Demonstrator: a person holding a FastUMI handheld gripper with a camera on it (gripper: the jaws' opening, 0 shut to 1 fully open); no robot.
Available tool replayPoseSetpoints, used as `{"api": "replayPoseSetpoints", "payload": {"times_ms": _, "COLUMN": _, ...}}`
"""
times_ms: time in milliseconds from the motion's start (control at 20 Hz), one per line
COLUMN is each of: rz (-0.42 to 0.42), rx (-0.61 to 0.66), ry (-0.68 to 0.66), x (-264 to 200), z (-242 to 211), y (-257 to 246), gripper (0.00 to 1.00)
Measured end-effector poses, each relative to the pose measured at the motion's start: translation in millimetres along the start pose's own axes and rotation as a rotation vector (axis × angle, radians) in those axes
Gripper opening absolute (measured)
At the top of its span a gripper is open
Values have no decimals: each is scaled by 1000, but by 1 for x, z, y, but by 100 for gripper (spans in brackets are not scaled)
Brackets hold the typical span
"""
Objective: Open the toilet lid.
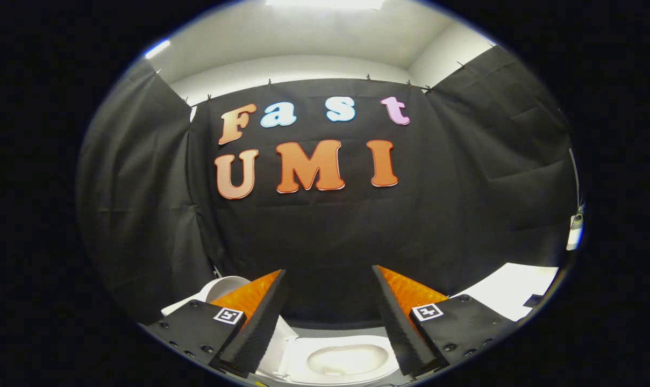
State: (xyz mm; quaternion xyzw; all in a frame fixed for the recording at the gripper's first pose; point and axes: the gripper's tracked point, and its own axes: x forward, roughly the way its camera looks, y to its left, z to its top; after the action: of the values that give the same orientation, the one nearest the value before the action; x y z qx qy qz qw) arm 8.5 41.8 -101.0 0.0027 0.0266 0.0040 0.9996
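Tongs (330,279) spread wide, holding nothing, above toilet bowl (346,360)

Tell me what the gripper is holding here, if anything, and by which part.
Nothing is held. The gripper is open, its fingers spread wide with only air between them, above the white ceramic toilet bowl. A white rounded toilet lid shows beside the left finger, untouched.

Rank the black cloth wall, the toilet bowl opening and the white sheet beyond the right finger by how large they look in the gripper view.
1. Black cloth wall, far the largest.
2. White sheet and toilet bowl opening: they look alike, so I do not rank them.

The hand-held gripper is open above the bowl.
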Motion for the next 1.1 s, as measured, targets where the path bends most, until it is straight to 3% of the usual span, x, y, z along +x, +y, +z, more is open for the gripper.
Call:
{"api": "replayPoseSetpoints", "payload": {"times_ms": 250, "rz": -42, "rx": 19, "ry": -39, "x": -7, "z": 23, "y": -27, "gripper": 97}}
{"api": "replayPoseSetpoints", "payload": {"times_ms": 1100, "rz": -52, "rx": -21, "ry": -36, "x": -13, "z": 13, "y": -29, "gripper": 96}}
